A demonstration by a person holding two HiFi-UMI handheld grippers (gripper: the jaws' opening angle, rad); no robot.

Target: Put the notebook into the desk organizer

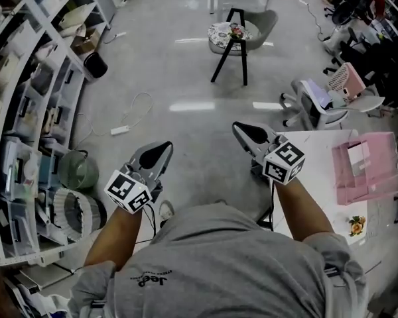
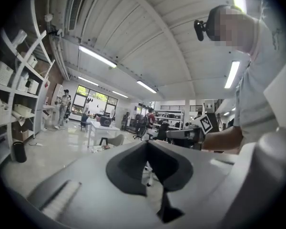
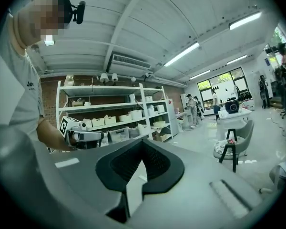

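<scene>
1. Two handheld grippers are clenched shut with nothing between the jaws. On my left gripper (image 1: 164,147) and my right gripper (image 1: 238,128), the dark jaw tips meet in each gripper's own view.
2. Both grippers point out roughly level over the glossy grey floor (image 1: 186,78). Bare forearms hold them, coming out from a grey T-shirt (image 1: 219,264).
3. A translucent pink plastic desk organizer (image 1: 378,177) sits on the white table (image 1: 315,152) at the right edge of the head view. It is well apart from the right gripper.
4. A pale flat rectangle (image 1: 358,156) stands inside the organizer. It looks like the notebook, though it is too small for me to be sure.
5. A small flower-patterned object (image 1: 356,225) lies on the table near the organizer.
6. White metal shelving with boxes (image 1: 26,105) lines the left side. A black-legged stool with a round patterned cushion (image 1: 229,35) stands on the floor ahead.
</scene>
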